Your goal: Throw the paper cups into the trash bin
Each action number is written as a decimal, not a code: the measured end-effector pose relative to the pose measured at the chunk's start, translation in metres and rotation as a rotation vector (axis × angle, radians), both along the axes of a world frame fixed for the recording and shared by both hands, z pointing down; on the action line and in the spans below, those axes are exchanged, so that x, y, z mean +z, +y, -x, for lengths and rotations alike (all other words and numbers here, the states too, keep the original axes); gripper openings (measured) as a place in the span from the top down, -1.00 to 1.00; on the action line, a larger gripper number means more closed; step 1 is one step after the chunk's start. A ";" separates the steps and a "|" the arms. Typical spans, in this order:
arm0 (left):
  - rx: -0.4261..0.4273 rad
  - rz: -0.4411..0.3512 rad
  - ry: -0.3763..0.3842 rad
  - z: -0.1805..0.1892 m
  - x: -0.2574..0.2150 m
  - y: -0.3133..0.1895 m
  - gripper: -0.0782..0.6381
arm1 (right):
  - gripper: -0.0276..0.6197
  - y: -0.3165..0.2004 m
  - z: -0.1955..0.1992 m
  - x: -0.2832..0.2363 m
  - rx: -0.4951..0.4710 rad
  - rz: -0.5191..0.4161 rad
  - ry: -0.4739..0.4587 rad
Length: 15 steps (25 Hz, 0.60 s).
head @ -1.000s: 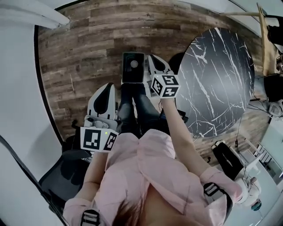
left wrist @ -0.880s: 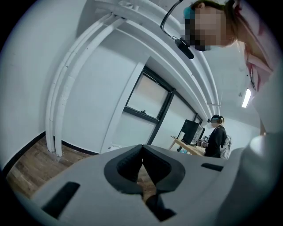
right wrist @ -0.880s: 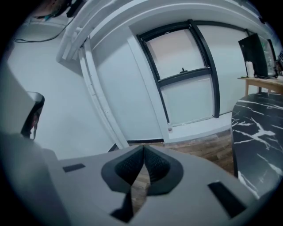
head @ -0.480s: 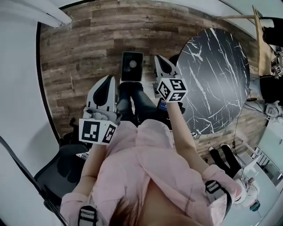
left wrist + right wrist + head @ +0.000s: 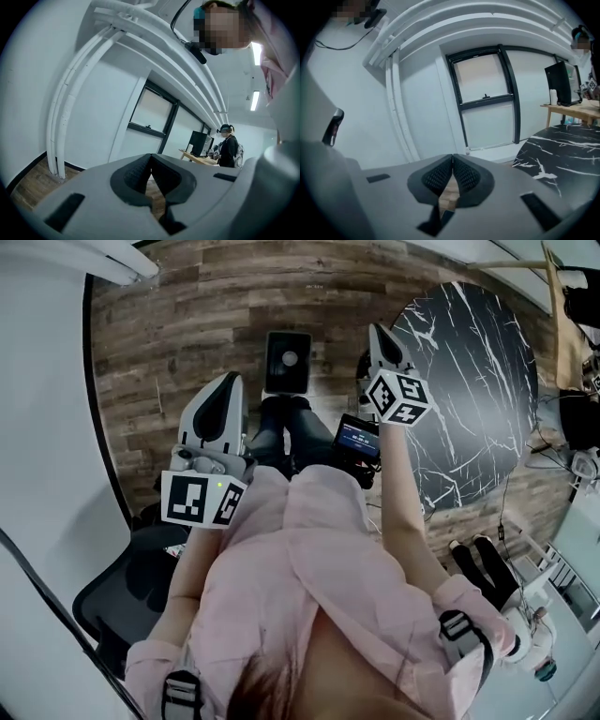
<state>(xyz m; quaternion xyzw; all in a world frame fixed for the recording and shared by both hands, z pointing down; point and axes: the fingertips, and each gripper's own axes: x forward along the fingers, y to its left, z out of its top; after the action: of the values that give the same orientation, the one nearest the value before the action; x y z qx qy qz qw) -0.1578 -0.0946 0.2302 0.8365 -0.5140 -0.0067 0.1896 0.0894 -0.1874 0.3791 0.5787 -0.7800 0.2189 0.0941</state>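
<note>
Overhead, only the head view shows the trash bin (image 5: pixel 287 362): dark, square, on the wood-plank floor (image 5: pixel 187 324), ahead of and between both jaw pairs. A pale round thing inside is too small to name. Left gripper (image 5: pixel 151 157) and right gripper (image 5: pixel 453 157): ribbed dark pads meet at the tips, nothing held. The right gripper view adds the black white-veined marble table (image 5: pixel 562 150).

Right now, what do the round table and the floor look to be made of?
Table: black stone or a marble-look laminate, smooth with a slight sheen. Irregular white veins run across it, but whether they are real stone or print cannot be told.
Floor: wood or wood-look planks, matte brown. Grain and staggered board seams show.
</note>
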 end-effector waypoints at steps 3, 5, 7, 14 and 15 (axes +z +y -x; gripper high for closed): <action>-0.002 -0.012 -0.004 0.001 -0.003 -0.002 0.74 | 0.82 0.003 -0.020 -0.013 0.043 -0.022 0.003; -0.001 -0.012 -0.004 -0.001 -0.004 -0.001 0.74 | 0.82 0.011 -0.029 -0.018 0.063 -0.024 0.004; 0.006 -0.015 -0.004 -0.004 -0.005 -0.002 0.74 | 0.82 0.018 -0.036 -0.022 0.070 -0.027 0.016; 0.015 -0.043 0.004 -0.007 -0.014 -0.005 0.74 | 0.82 0.033 -0.032 -0.049 0.025 -0.072 0.083; 0.016 -0.047 0.004 -0.008 -0.015 -0.005 0.74 | 0.82 0.035 -0.029 -0.054 0.013 -0.082 0.088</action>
<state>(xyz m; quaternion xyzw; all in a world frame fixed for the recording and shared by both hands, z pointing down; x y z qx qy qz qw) -0.1495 -0.0999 0.2151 0.8449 -0.5066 -0.0190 0.1709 0.1187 -0.1523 0.3249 0.5963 -0.7795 0.1620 0.1030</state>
